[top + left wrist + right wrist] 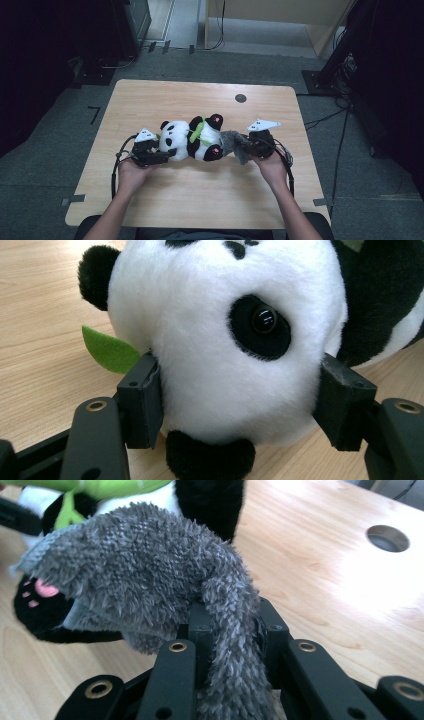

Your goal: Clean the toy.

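Panda plush (192, 140) head between left tongs (235, 400), grey cloth (150, 580) pinched in right tongs (230, 630)

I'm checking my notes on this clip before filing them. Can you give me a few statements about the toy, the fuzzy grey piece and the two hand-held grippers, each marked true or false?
1. The left hand-held gripper has its jaws on either side of the panda plush's head. True.
2. The right hand-held gripper stands wide open with nothing between its jaws. False: its jaws are shut on a strip of the grey fuzzy fabric.
3. The panda lies on a wooden table. True.
4. The grey fuzzy fabric lies at the far edge of the table, away from the panda. False: it sits right against the panda's feet, between the toy and the right hand-held gripper.
5. A green leaf shows beside the panda's head. True.
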`<state>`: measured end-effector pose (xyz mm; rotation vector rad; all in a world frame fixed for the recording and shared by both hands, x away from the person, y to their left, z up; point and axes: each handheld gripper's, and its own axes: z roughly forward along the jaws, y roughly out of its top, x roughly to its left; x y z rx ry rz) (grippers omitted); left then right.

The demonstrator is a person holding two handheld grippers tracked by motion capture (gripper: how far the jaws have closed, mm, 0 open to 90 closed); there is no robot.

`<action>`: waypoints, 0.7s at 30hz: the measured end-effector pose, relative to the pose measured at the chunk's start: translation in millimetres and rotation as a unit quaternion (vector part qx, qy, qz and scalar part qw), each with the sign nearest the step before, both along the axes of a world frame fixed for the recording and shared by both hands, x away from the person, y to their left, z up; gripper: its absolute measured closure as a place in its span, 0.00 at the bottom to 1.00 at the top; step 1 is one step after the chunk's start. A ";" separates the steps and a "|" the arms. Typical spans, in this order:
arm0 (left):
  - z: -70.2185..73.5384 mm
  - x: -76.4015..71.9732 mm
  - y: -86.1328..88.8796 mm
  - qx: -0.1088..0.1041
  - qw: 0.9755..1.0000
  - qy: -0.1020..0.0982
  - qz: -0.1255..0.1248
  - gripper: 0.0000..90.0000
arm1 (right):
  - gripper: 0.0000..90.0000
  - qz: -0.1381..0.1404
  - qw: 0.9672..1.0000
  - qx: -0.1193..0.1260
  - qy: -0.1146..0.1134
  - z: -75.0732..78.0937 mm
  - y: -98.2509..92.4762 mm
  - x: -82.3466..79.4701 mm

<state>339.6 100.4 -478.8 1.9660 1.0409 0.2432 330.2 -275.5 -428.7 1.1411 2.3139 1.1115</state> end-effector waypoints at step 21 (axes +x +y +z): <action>-1.7 1.6 0.9 -0.008 1.000 -0.005 0.004 0.33 | 0.83 -0.099 0.994 0.040 -0.003 -8.5 -66.9 36.5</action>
